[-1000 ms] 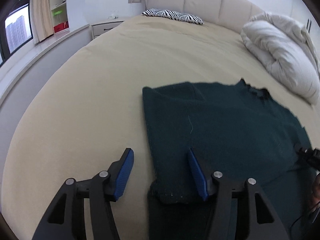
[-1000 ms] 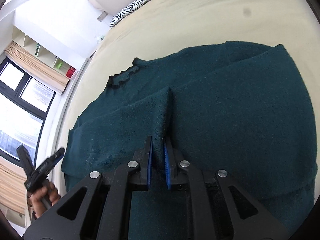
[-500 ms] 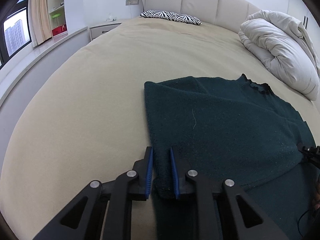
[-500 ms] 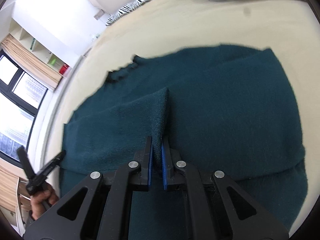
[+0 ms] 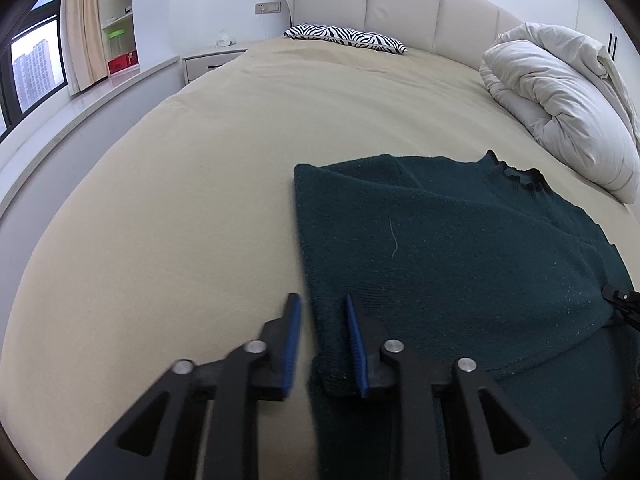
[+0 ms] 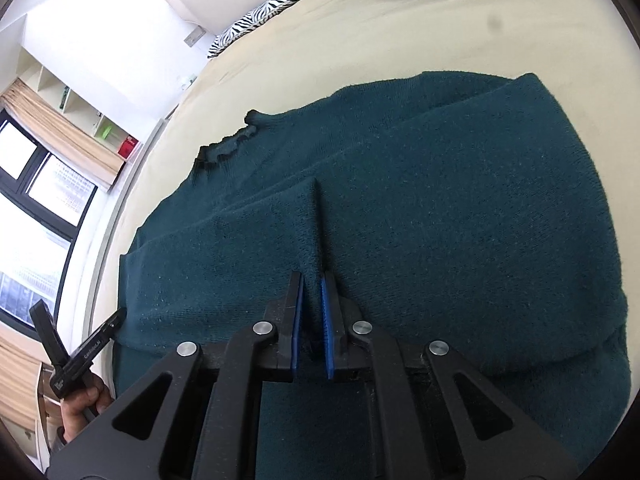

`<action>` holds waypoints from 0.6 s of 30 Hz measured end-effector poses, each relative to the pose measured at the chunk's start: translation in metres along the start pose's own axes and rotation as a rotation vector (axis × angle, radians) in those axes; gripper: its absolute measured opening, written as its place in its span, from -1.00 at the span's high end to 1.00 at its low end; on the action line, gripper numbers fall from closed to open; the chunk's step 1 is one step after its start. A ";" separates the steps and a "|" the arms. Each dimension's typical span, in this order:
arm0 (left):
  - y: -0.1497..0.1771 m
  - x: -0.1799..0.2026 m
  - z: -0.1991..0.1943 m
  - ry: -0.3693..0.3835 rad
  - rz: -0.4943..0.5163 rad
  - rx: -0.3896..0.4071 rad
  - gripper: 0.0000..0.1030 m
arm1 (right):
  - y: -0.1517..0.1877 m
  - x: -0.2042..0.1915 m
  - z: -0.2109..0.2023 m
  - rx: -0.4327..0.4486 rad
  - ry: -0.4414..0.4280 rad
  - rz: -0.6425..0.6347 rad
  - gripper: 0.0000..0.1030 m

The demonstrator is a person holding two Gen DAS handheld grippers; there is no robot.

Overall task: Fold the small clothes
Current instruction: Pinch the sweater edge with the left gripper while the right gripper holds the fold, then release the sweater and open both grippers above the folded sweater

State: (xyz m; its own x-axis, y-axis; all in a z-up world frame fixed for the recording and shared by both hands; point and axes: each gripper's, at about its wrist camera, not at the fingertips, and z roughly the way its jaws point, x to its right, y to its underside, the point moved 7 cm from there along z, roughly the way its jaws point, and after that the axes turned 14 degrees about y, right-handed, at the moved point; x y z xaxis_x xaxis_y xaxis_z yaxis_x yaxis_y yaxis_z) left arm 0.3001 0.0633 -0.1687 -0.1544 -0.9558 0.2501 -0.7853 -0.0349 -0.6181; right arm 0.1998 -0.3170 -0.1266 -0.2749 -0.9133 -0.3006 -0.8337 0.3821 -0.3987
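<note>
black angular left gripper [image 5: 322, 344] and right gripper [image 6: 312, 320], blue ribbed pads, silver round screws

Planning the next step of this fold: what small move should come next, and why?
Probably close the left gripper on the sweater edge. Its jaws stand apart around that folded edge, while the right gripper already pinches a ridge of knit.

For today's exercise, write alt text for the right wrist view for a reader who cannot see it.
The right gripper pinches a raised fold of a dark green sweater spread on a beige bed. At lower left, a hand holds the left gripper beside the sweater's edge.
</note>
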 end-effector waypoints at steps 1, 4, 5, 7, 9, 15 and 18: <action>-0.001 -0.001 -0.005 -0.018 -0.006 0.004 0.18 | 0.000 0.002 -0.004 -0.010 0.014 0.012 0.86; -0.005 -0.002 -0.030 -0.037 -0.037 0.072 0.10 | -0.009 0.008 -0.031 0.060 0.123 0.027 0.73; -0.005 -0.001 -0.036 -0.043 -0.034 0.093 0.10 | -0.013 0.007 -0.042 0.098 0.123 0.018 0.73; -0.004 0.004 -0.037 -0.048 -0.011 0.093 0.10 | -0.018 -0.005 -0.057 0.141 0.076 -0.006 0.73; 0.003 0.004 -0.019 -0.069 0.010 0.019 0.09 | -0.020 -0.025 -0.061 0.151 0.023 -0.062 0.73; 0.007 -0.012 -0.031 -0.006 -0.062 0.036 0.03 | 0.011 -0.026 -0.004 0.026 0.036 -0.167 0.72; 0.013 -0.023 -0.060 -0.035 -0.077 0.067 0.05 | 0.010 -0.004 -0.039 0.080 0.087 -0.090 0.66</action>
State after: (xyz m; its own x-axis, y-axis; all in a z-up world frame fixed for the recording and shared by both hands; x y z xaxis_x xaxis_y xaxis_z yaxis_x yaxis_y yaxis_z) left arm 0.2570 0.1029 -0.1377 -0.0728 -0.9592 0.2732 -0.7518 -0.1272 -0.6470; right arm 0.1732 -0.3152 -0.0955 -0.2447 -0.9517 -0.1855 -0.8168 0.3054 -0.4895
